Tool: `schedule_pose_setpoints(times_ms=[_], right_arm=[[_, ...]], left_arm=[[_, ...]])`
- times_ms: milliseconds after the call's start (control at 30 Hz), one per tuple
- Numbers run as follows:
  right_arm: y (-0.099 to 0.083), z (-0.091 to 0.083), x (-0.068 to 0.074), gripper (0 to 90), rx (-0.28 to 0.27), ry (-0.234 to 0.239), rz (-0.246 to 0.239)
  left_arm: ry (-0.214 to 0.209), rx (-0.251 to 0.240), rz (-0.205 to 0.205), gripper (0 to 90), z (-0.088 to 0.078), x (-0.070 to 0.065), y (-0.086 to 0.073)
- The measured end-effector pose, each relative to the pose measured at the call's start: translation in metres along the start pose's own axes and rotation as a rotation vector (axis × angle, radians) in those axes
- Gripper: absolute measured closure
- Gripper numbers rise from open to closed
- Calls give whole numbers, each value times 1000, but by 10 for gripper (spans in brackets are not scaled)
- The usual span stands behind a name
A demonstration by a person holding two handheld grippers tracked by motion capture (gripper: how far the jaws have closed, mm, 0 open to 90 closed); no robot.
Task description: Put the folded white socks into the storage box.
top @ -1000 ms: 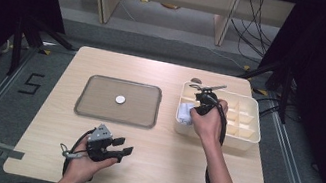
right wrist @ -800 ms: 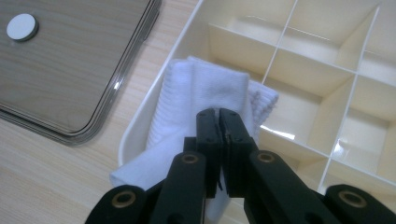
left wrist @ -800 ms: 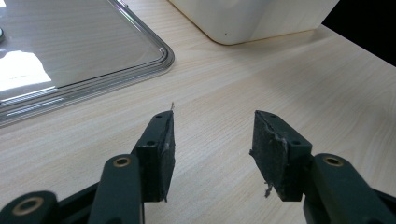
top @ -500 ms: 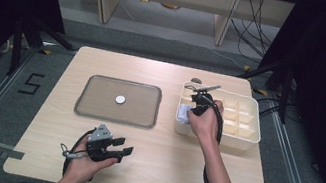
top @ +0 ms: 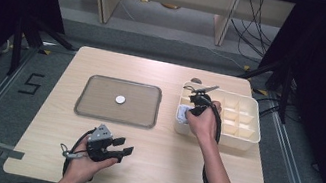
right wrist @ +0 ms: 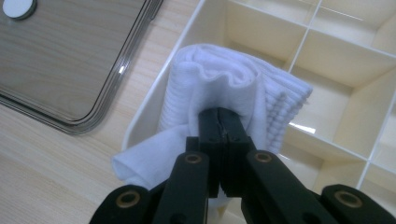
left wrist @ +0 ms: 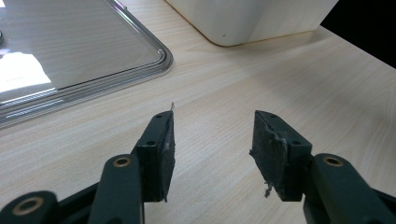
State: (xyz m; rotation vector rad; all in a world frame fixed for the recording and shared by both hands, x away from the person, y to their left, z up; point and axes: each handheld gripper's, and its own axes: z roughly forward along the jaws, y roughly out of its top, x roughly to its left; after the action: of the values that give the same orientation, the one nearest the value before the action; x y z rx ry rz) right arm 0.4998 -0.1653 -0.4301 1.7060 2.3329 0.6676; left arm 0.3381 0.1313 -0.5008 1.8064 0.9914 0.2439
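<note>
A white ribbed cloth lies bunched in the near-left compartment of a cream divided box and spills over its wall. My right gripper is shut on a fold of this cloth, its jaws pressed together. In the high view the right gripper reaches down into the box at the cloth. My left gripper rests low near the table's front edge. In its own view the left gripper stands open over bare wood, with nothing between its fingers.
A clear flat tray lies left of the box with a small white disc at its middle; the disc and tray rim are visible from the grippers. The box's other compartments look empty. A cable trails along the right forearm.
My right gripper has shifted slightly left at the box's near-left corner. The left gripper has kept still.
</note>
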Motion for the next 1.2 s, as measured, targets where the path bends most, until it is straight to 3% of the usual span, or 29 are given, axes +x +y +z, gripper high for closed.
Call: schedule_pose_setpoints(times_ms=[467,667,800,900,1200], right_arm=[[1,5,1,899,51,7,16],[1,11,-2,900,88,34,-13],[1,13,0,900,100,11,-3],[1,14,-1,900,109,11,-28],[3,15,1,900,126,13,-37]], left_arm=[[1,4,0,485,0,-1,0],[-2,-3,-3,485,0,0,0],[1,-3,-2,485,0,0,0],[1,-6,-6,485,0,0,-1],[-2,1,-9,484,1,-1,-1]])
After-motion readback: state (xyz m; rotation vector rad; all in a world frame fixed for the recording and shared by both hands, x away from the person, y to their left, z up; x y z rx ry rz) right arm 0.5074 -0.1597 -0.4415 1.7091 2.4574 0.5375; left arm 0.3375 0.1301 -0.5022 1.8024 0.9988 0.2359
